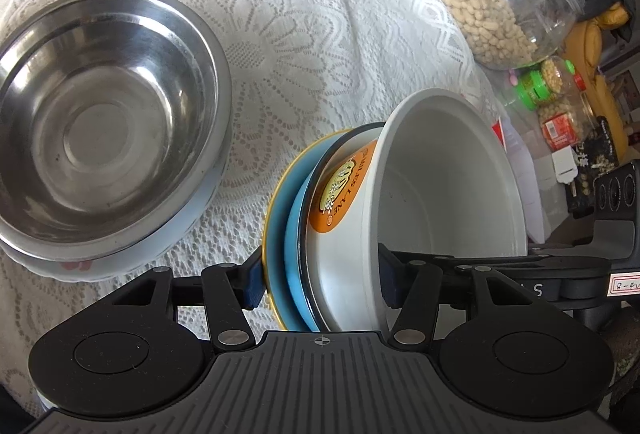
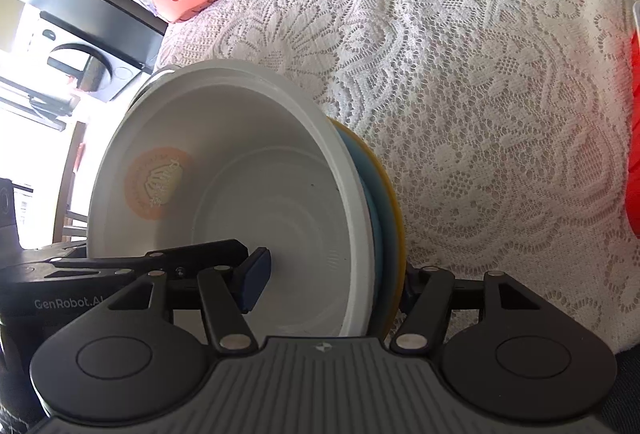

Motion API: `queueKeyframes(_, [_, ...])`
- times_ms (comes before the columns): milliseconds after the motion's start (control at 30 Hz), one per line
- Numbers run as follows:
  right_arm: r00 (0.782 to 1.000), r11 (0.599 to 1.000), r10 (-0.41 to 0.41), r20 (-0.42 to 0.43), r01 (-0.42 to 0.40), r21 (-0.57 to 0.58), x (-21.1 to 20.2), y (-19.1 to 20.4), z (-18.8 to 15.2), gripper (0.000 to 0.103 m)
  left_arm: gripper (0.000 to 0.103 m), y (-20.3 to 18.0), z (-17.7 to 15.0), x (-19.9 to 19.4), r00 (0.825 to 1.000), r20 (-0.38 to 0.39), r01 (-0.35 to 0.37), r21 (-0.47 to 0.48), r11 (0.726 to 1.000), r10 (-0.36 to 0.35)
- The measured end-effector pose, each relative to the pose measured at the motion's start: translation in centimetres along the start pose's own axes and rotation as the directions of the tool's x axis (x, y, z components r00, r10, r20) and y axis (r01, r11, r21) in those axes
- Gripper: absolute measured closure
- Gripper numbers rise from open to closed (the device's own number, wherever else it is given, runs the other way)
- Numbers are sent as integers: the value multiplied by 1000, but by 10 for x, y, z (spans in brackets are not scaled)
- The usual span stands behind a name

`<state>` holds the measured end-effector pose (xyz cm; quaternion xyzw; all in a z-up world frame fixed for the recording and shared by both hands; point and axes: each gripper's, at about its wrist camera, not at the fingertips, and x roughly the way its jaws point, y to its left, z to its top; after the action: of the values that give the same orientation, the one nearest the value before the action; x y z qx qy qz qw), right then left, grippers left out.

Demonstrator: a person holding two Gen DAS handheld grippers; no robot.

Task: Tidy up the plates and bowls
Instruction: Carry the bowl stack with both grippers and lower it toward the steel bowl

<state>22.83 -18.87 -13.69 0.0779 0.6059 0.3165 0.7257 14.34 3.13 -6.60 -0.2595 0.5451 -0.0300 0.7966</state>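
Both grippers tilt steeply downward. The left gripper (image 1: 322, 280) has its jaws clamped tight; the right gripper (image 2: 332, 284) grips likewise from the opposite side.

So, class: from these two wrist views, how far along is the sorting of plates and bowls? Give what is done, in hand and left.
Done: the steel bowl already sits nested in a white dish on the lace cloth.
In hand: both grippers clamp one tilted stack, the white bowl on the blue plate, the left gripper and right gripper opposite.
Left: setting this stack down, possibly by the steel bowl.
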Motion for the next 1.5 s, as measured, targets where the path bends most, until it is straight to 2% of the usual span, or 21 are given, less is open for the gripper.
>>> queueKeyframes(133, [1000,1000,-22,19,22,-9,-10,12,3,40,44,3,3,-17,998,42,38,0,999,-38])
queueKeyframes(233, [997,998,-36,65,39,-49,-28,33,12,40,44,5,13,-46,991,117,66,3,998,-66])
queueKeyframes(300, [994,995,-27,110,38,-94,-42,54,22,39,44,9,20,-74,977,199,79,1,997,-78])
queueKeyframes(367, [988,988,-7,156,31,-152,-54,80,34,38,44,18,25,-103,955,287,79,-5,997,-75])
queueKeyframes(500, [981,958,64,183,-9,-285,-54,134,61,37,44,46,23,-138,913,408,35,-64,997,-6])
queueKeyframes(567, [986,946,84,147,-33,-323,-35,155,74,37,44,68,21,-139,909,415,22,-132,991,35])
queueKeyframes(667, [995,937,83,58,-58,-345,8,175,85,37,44,100,16,-126,920,379,-8,-223,975,94])
queueKeyframes(800, [999,942,20,-41,-33,-335,64,181,90,37,44,126,15,-105,933,310,-100,-259,961,181])
queueKeyframes(867, [998,943,-38,-45,21,-331,81,177,90,40,45,128,14,-105,926,329,-106,-242,964,184])
queueKeyframes(1033, [998,928,-65,-29,49,-370,78,179,85,40,47,138,13,-110,922,353,-69,-246,967,156])
queueKeyframes(1167, [997,911,-65,34,73,-405,63,185,76,40,47,141,12,-119,911,382,-57,-260,964,157])
queueKeyframes(1267, [999,915,-19,33,31,-403,55,187,76,39,47,140,12,-123,909,390,-42,-257,966,143])
queueKeyframes(1500, [999,931,-8,38,22,-365,58,184,73,39,50,141,11,-123,916,376,-36,-274,961,141])
